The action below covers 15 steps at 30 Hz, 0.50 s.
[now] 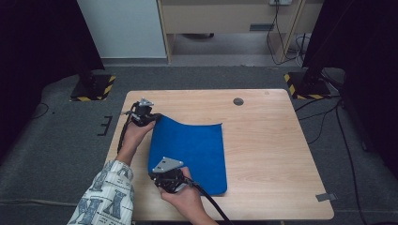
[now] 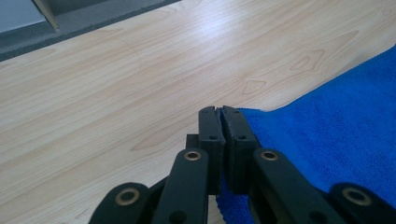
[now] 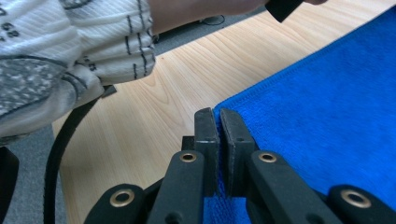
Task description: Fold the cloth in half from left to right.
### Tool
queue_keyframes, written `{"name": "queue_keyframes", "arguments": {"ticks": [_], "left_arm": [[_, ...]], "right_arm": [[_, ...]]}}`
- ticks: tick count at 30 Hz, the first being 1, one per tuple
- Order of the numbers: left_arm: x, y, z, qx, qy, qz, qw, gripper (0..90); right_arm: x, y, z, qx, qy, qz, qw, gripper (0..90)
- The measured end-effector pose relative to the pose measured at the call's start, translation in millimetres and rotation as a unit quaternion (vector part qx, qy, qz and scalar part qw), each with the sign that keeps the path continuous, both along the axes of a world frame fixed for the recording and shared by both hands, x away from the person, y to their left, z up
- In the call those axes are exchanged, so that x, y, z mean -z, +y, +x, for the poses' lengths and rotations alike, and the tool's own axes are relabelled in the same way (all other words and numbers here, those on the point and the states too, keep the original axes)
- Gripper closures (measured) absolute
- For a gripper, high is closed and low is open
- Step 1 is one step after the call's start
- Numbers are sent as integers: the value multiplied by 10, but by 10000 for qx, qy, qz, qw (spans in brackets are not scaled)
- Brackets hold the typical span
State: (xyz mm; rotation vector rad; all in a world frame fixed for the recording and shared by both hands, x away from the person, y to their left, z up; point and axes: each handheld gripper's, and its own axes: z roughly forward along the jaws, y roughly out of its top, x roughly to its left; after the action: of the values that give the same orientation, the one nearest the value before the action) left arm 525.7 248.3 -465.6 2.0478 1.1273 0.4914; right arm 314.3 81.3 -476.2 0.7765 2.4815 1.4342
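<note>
Blue cloth point(image 1: 192, 152) lies on the wooden table point(image 1: 263, 154), a little left of the frame's middle in the high view, mostly flat, with its left edge raised off the wood. My left gripper point(image 1: 151, 117) sits at the cloth's upper left corner in that view; my right gripper point(image 1: 162, 180) sits at the lower left corner, near the bottom of the frame. Both are clamped. In the left gripper view the two black jaws of the left gripper point(image 2: 222, 112) stand pressed together at centre frame with the cloth point(image 2: 336, 135) pinched in between, blue pile showing below the tips and spreading off to the right. The right gripper view reads the same: right gripper point(image 3: 217, 114) closed on a hemmed corner of the cloth point(image 3: 327, 112), my patterned sleeve point(image 3: 70, 51) in the upper left. My judgement on handling: light, soft, fully limp, a napped microfibre weave that should give the pads good friction, so slip is unlikely if the bite is deep enough. It won't hold shape; any unsupported span will sag and drag on the table. Nothing fragile about it. Best hold is what I have, the two corners of one edge, gripped on the stitched hem where the fabric is thickest, keeping the edge between the grippers taut so it doesn't bunch.
</note>
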Motion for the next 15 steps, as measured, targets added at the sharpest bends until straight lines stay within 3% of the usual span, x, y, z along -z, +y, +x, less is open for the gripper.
{"name": "queue_keyframes", "arguments": {"ticks": [11,15], "left_arm": [[173,-478,72,69,92,-115,9999,868],[167,-641,49,125,21,-107,9999,868]], "right_arm": [[81,-396,-33,206,93,150,9996,870],[91,-554,-58,286,108,183,9994,870]]}}
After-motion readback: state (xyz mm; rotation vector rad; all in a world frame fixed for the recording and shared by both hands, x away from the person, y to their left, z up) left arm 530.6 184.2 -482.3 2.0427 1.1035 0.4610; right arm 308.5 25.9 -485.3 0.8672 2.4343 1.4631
